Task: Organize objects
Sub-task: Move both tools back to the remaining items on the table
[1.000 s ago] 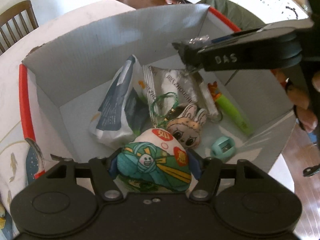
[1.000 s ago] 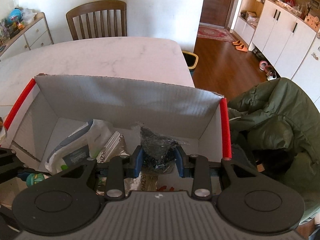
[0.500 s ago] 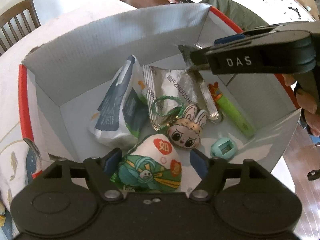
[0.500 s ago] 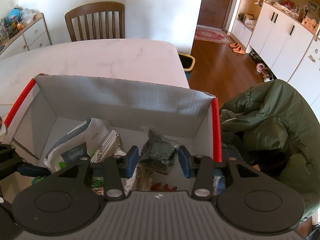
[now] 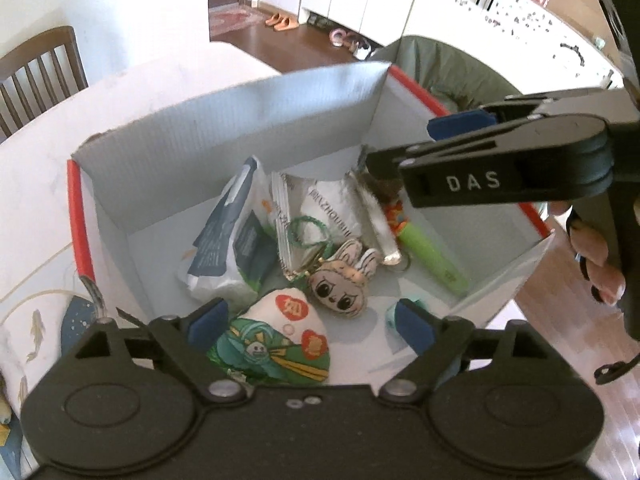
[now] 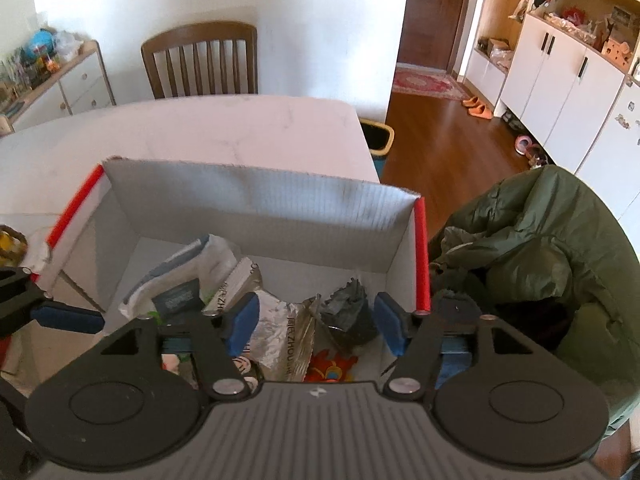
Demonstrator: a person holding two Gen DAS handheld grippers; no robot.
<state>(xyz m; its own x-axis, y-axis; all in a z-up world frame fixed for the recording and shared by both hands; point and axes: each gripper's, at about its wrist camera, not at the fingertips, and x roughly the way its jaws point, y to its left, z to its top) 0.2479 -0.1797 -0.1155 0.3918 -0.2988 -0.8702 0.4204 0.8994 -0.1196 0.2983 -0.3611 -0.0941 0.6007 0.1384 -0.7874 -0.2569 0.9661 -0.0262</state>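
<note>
Now both sets of jaws wide open, holding nothing, above soft green stuffed pouch (image 5: 276, 340) at lower middle; light, squashy, best pinched across fat middle.

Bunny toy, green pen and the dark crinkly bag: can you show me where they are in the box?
Bunny toy (image 5: 338, 290): left wrist view, on its face.
Green pen (image 5: 434, 256): left wrist view, middle of its lime barrel.
Dark crinkly bag (image 6: 350, 314): right wrist view, middle of the crumpled wrapper.
</note>
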